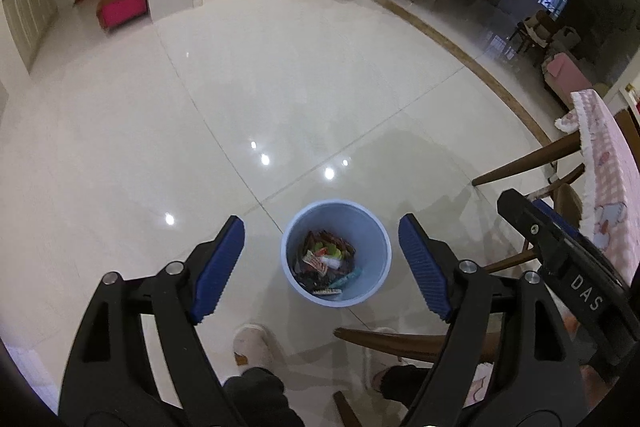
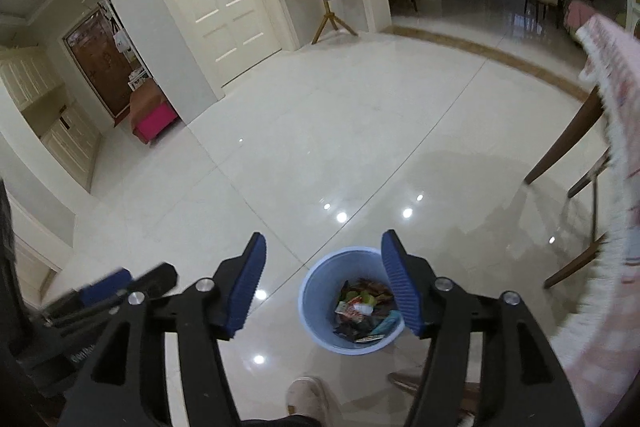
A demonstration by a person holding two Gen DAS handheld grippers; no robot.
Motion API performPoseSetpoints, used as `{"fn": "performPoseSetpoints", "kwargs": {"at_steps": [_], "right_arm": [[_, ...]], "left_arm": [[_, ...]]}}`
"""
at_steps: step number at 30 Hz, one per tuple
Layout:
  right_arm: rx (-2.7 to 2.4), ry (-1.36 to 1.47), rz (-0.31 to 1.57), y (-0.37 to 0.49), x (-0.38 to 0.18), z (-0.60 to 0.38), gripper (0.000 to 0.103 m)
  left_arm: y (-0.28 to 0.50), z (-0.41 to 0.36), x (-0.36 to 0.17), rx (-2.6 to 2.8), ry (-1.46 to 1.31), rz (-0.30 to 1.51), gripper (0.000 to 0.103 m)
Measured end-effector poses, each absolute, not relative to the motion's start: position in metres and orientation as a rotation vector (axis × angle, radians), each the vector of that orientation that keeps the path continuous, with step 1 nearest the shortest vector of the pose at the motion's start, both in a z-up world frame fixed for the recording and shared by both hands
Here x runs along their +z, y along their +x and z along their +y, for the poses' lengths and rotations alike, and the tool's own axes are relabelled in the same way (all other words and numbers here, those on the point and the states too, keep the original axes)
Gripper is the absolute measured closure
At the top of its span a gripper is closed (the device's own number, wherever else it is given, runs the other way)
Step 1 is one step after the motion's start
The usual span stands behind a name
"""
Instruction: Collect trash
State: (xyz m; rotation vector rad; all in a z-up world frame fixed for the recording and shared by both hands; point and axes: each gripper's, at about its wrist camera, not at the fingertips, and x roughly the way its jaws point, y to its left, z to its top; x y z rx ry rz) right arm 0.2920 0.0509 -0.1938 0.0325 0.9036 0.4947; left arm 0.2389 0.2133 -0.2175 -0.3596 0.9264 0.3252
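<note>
A light blue bin (image 1: 336,253) stands on the shiny white floor, holding several crumpled wrappers (image 1: 326,263). My left gripper (image 1: 322,231) hangs well above it, open, nothing between its blue pads. In the right wrist view the same bin (image 2: 352,301) sits below my right gripper (image 2: 323,247), which is also open and empty. The right gripper's black body (image 1: 560,255) shows at the right edge of the left wrist view. The left gripper's body (image 2: 108,291) appears at the lower left of the right wrist view.
A wooden chair (image 1: 520,167) draped with a pink cloth (image 1: 608,187) stands to the right of the bin. The person's slippers (image 1: 252,345) are on the floor just below it. A coat stand (image 2: 332,19), white doors and a pink-sided bench (image 2: 154,119) lie far across the floor.
</note>
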Motion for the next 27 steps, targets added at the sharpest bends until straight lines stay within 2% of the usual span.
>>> {"fn": "performPoseSetpoints", "kwargs": {"at_steps": [8, 14, 27], "right_arm": [[0.435, -0.019, 0.733, 0.232, -0.116, -0.007, 0.021], [0.366, -0.031, 0.593, 0.176, -0.053, -0.063, 0.012], [0.204, -0.079, 0.335, 0.052, 0.025, -0.145, 0.006]], "left_arm": [[0.195, 0.169, -0.144, 0.286, -0.245, 0.788, 0.018], [0.149, 0.135, -0.088, 0.231, -0.207, 0.649, 0.012], [0.051, 0.070, -0.006, 0.127, -0.107, 0.373, 0.007]]}}
